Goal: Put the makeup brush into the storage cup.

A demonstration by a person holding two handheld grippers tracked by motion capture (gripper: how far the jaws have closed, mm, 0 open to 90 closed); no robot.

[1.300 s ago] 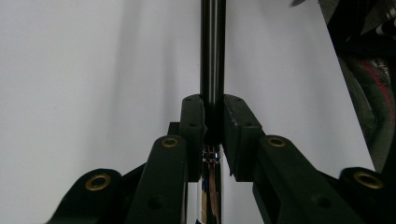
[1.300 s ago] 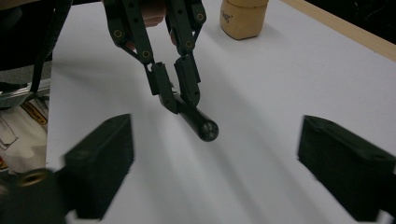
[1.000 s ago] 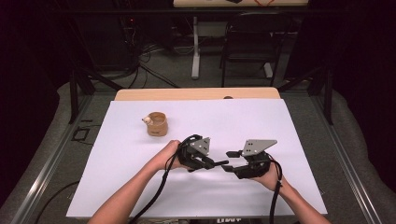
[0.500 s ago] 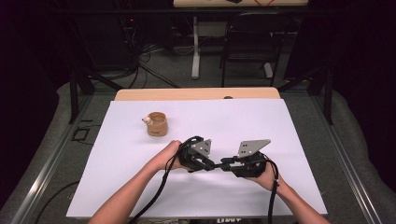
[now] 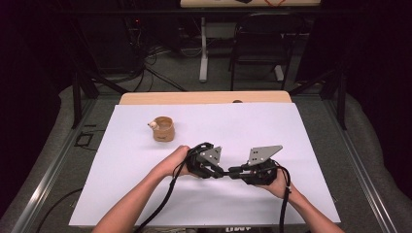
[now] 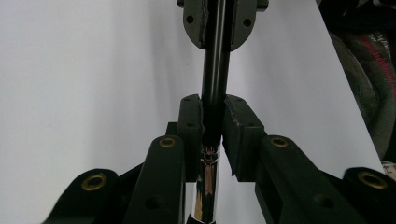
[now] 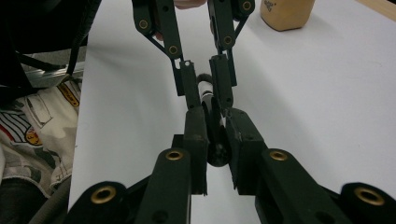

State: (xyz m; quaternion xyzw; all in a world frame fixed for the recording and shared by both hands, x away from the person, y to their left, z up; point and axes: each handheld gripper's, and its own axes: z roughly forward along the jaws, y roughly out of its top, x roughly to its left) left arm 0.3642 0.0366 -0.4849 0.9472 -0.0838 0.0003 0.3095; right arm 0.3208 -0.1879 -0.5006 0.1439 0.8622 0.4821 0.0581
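Near the front of the white table (image 5: 311,145) we hold our two tools tip to tip, with a slim black stick (image 6: 215,70) with a shiny chrome end spanning between them. Our left tool (image 5: 221,171) is clamped shut on one end of the stick. Our right tool (image 5: 233,172) has just been closing, and its pads now pinch the other end. A small tan cup (image 5: 163,129) stands well apart, farther back on the left.

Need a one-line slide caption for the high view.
Left gripper and right gripper both clamp one slim black pen-like rod over the white table; tan cup behind.
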